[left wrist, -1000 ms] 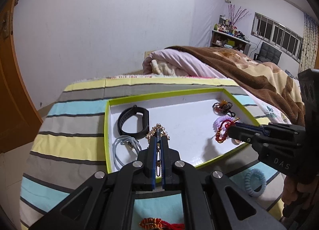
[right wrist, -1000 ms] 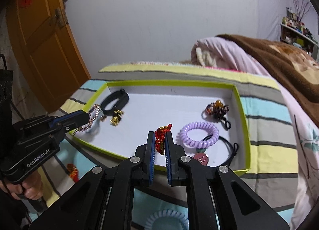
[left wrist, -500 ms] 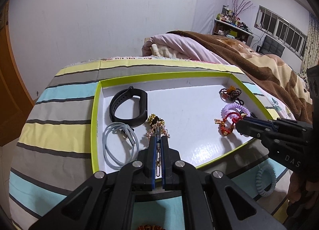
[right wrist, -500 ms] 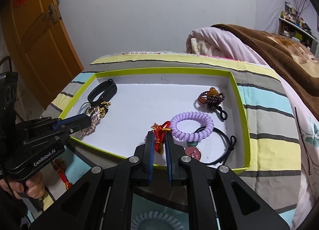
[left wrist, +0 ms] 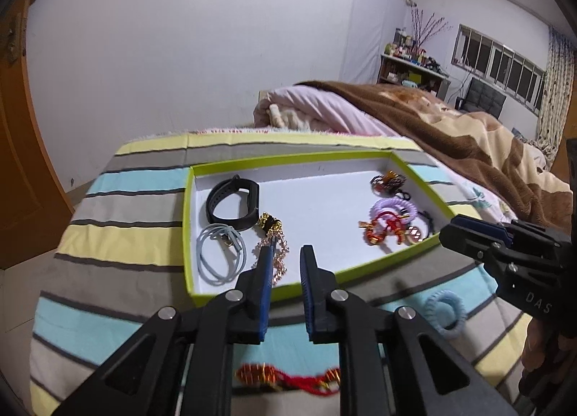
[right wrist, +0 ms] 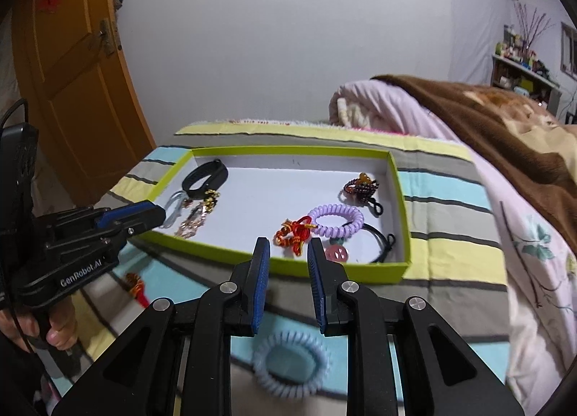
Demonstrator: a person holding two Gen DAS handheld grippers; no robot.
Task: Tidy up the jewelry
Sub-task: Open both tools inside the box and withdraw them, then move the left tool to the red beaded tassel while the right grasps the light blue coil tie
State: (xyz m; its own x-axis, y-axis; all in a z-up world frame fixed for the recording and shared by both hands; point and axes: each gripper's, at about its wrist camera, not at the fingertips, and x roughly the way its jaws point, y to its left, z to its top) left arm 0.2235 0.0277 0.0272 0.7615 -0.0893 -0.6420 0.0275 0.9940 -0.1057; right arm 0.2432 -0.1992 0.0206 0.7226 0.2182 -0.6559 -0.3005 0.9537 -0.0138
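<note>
Both grippers hung over the near edge of the green-rimmed tray (left wrist: 187, 221), each with its jaws spread and nothing between them. The left gripper (left wrist: 286, 253) stood just above the gold chain (left wrist: 276, 253), which lay loose on the tray floor beside the grey cord (left wrist: 220, 253) and the black wristband (left wrist: 234, 208). The right gripper (right wrist: 287, 246) faced the red knotted bracelet (right wrist: 293, 232), which touched the purple coil tie (right wrist: 337, 221). Two pieces lay outside the tray on the striped cloth (right wrist: 450, 199): a blue coil tie (right wrist: 290, 362) under the right gripper and a red tassel charm (left wrist: 288, 378) under the left. Both looked light. The coil would probably be springy and squash under a pinch, so one strand of its ring seemed the best hold. The tassel was likely limp and would dangle; its beaded middle appeared firmest.
</note>
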